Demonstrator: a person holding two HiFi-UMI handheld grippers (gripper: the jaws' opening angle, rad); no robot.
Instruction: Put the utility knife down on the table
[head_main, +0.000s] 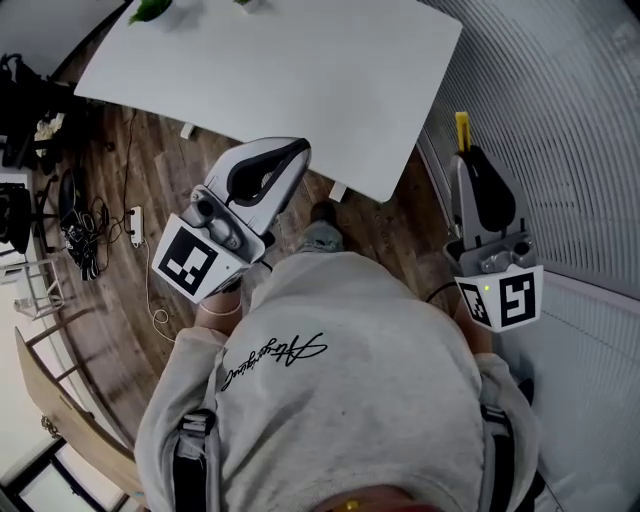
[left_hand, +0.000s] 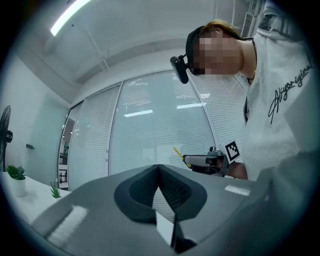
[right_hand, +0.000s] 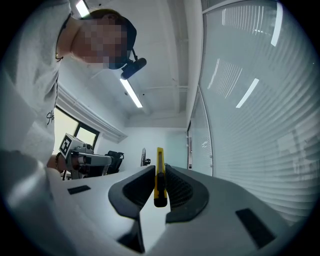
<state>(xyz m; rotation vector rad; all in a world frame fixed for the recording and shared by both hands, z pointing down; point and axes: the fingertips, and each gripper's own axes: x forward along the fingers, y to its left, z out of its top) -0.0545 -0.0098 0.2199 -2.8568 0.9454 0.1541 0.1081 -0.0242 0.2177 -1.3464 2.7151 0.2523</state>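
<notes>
Right hand-held gripper (right_hand: 160, 185) pinches a yellow utility knife (right_hand: 159, 157), which sticks out toward twelve o'clock. Left hand-held gripper (left_hand: 159, 172) has its jaws pressed together, empty. White table (head_main: 300, 70) lies at eleven o'clock.

A yellow utility knife (right_hand: 159, 175) with a black slider shows against the black ribbed pads and grey shell of the right gripper (head_main: 467, 155). The left gripper (head_main: 298, 150) is white and grey with black lining. Each marker cube (head_main: 188, 262) carries bold black squares on white, and the right cube (head_main: 505, 298) shows a small green light. The person's sweatshirt (head_main: 340, 390) is pale grey with black script lettering. The table (head_main: 300, 60) is plain white, the floor (head_main: 120, 170) brown wood-grain planks, the blinds (head_main: 560, 110) white with fine horizontal stripes, and the plant (left_hand: 16, 172) green in a white pot.
</notes>
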